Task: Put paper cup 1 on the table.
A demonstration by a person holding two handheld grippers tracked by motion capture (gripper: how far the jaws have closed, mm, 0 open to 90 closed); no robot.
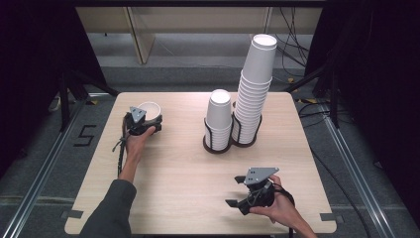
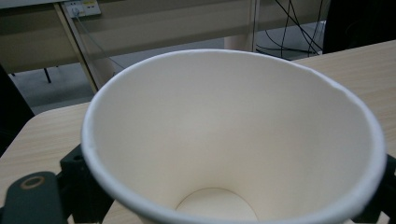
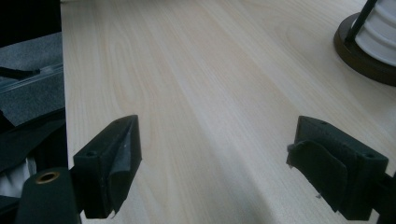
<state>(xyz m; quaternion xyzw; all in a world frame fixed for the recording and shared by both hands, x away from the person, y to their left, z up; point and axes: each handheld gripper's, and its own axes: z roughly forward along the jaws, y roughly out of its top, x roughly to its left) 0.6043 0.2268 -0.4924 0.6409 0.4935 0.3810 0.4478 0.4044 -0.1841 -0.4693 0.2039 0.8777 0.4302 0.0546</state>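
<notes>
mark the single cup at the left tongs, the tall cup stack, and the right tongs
Single paper cup (image 1: 149, 110), high view: inside of its open mouth.
Tall cup stack (image 1: 253, 94), high view: side wall, mid-height of the stack.
Right tongs (image 1: 236, 191), high view: the gap midway between the two fingertips.

On my high view the worktop is pale blond wood with a fine lengthwise grain. The single paper cup is plain white outside and creamy off-white inside, with no print that I can make out. Both stacks of cups, the short stack and the tall stack, are the same plain white, and each sits in a dark brown-black wire holder. My left claw is matt black with a grey plate on top. My right claw is black too, again with a grey plate. The sleeve is dark grey-green. The floor is grey.
</notes>
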